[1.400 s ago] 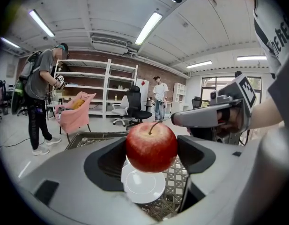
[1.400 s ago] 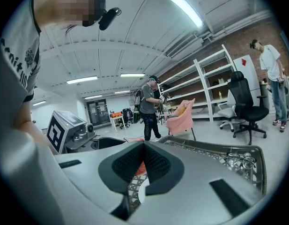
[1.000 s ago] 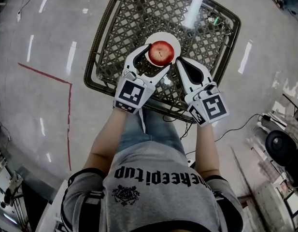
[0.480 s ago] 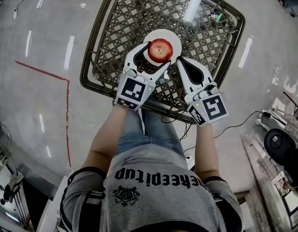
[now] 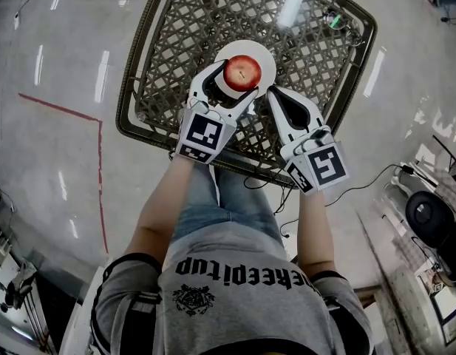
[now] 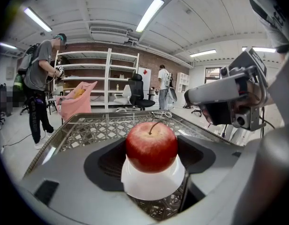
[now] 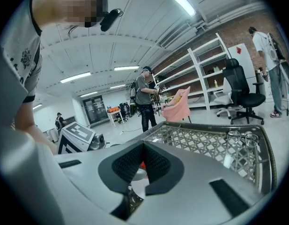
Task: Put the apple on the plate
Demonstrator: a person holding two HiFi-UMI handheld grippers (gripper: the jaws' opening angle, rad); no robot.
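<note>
Right now the apple [image 5: 242, 72] sits between the two jaws of the left gripper [image 5: 235, 81], directly over the white plate [image 5: 266, 56]. In the left gripper view the dark ridged pads [image 6: 109, 165] lie against both sides of the red fruit [image 6: 151, 144], so this gripper is clamped on it with its jaws spread wide. The stem points up and the plate [image 6: 153, 184] shows just beneath. Whether the apple's underside already touches the plate cannot be told. In the head view the fruit covers the near-left part of the plate, with the far rim left bare. The plate rests near the middle of a table [image 5: 176, 21] with a woven lattice top and a dark metal rim. The right gripper [image 5: 276, 95] hangs just beside the plate on the right, its tip close to the left gripper's nearer jaw. Its jaws are pressed together and carry nothing. In the right gripper view the pads [image 7: 156, 165] meet in a narrow seam, and a sliver of red [image 7: 141, 164] and of white plate [image 7: 139, 186] shows below it. A pair of glasses [image 7: 242, 137] lies on the far side of the table. Both forearms reach forward from the person's grey shirt [image 5: 235, 287], and a red line [image 5: 65, 108] runs across the glossy floor [image 5: 50, 168] to the left.
</note>
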